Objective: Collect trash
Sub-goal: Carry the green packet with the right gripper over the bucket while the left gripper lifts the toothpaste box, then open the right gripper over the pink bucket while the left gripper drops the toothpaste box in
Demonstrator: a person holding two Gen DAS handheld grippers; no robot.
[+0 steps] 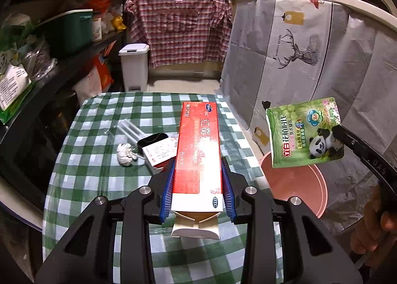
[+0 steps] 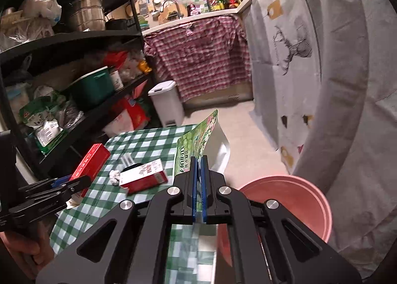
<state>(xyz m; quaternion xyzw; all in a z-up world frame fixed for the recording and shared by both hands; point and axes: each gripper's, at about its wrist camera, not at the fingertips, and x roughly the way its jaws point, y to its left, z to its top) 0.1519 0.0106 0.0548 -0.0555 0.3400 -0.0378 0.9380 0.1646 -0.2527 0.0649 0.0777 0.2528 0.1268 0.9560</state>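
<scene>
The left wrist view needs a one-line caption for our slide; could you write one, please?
Left gripper clamps a red carton above the checked table; right gripper holds a green pouch over the pink basin.

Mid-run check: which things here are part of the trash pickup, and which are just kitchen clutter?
Job:
- red carton, clamped in left gripper
- green panda pouch, pinched in right gripper
- pink basin beside the table
- crumpled tissue, red-and-white box, clear plastic wrapper on the checked tablecloth

Clutter:
- white pedal bin
- black shelf rack
- plaid cloth
- deer-print sheet
</scene>
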